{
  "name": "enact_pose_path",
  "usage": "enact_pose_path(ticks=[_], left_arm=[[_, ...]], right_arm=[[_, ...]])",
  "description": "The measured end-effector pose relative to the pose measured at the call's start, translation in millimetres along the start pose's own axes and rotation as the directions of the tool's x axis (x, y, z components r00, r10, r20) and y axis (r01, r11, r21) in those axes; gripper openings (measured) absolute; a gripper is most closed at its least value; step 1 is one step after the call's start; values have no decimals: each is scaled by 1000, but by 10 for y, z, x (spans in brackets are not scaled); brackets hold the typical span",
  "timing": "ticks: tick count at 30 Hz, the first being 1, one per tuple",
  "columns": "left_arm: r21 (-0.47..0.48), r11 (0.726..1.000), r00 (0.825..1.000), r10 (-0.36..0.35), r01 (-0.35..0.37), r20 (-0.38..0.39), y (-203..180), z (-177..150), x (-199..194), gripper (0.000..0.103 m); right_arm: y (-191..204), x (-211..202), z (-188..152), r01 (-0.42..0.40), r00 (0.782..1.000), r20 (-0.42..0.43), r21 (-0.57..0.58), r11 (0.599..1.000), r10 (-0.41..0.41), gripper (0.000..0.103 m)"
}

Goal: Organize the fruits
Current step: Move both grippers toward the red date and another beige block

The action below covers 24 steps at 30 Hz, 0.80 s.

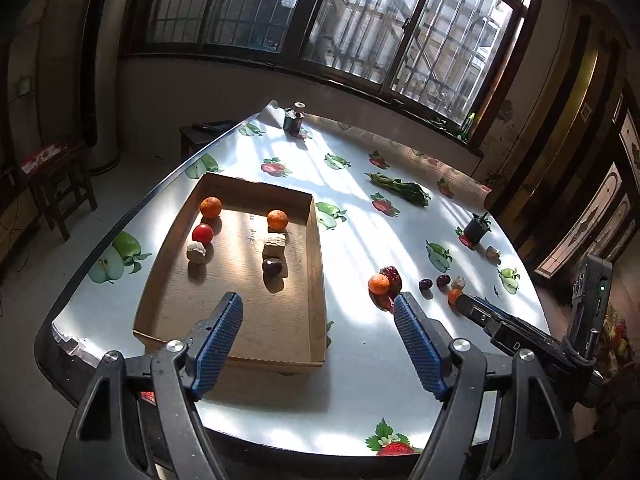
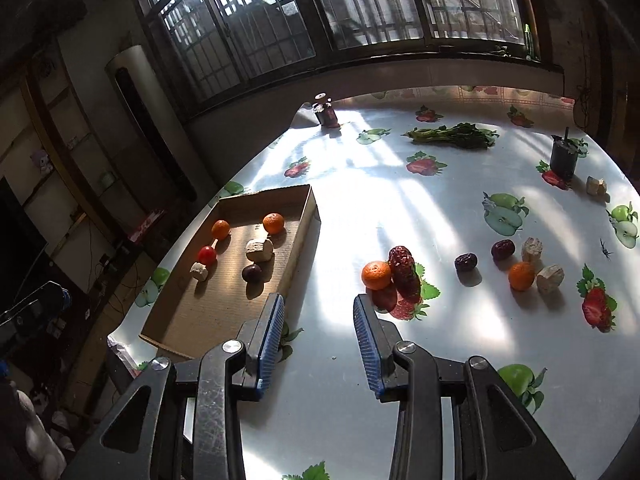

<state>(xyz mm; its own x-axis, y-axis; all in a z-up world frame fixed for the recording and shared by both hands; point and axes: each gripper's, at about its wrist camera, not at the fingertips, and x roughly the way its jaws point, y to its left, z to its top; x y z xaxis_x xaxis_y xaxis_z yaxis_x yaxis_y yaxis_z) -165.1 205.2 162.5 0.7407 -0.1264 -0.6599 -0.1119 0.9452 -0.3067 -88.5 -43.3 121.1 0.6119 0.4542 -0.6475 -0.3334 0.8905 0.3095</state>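
A shallow cardboard tray [image 1: 316, 264] [image 2: 298, 236] lies on the table's left side. It holds two oranges [image 1: 211, 206] [image 1: 277, 219], a red tomato [image 1: 202, 233], a dark plum [image 1: 273, 267] and two beige chunks [image 1: 274, 245]. My left gripper [image 1: 318, 312] is open and empty over the tray's near right corner. On the table right of the tray lie an orange [image 2: 376, 275] touching a red date [image 2: 404, 270], two dark dates [image 2: 466, 262] [image 2: 503, 249], another orange [image 2: 521, 276] and beige chunks [image 2: 550, 278]. My right gripper [image 2: 318, 312] is open and empty, just short of the orange and date.
The table [image 2: 400, 208] has a glossy fruit-print cloth. A bunch of greens [image 2: 452, 136], a small black pot [image 2: 564, 156], a beige chunk [image 2: 596, 186] and a dark jar [image 2: 326, 114] stand farther back. The table edge runs close behind the tray on the left.
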Motion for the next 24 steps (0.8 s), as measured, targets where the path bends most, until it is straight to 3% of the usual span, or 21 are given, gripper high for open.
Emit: enact_pose_path(ticks=[4, 10, 16, 20, 24], left_arm=[[18, 1000, 996, -17, 18, -87, -188, -23, 456, 77], [30, 999, 983, -34, 40, -181, -407, -50, 1121, 77], [95, 993, 966, -45, 71, -253, -706, -108, 1598, 77], [132, 987, 962, -57, 95, -266, -848, -92, 1809, 75], [208, 974, 963, -35, 93, -266, -990, -69, 2025, 64]], right_arm=[[-581, -244, -34, 99, 995, 16, 51, 994, -100, 44], [-1477, -312, -52, 256, 966, -24, 135, 957, -256, 44], [-2064, -198, 13, 302, 953, -77, 217, 928, -292, 44], [-2235, 28, 67, 287, 957, -123, 251, 925, -264, 44], [-2230, 307, 118, 263, 960, -158, 234, 936, -230, 44]])
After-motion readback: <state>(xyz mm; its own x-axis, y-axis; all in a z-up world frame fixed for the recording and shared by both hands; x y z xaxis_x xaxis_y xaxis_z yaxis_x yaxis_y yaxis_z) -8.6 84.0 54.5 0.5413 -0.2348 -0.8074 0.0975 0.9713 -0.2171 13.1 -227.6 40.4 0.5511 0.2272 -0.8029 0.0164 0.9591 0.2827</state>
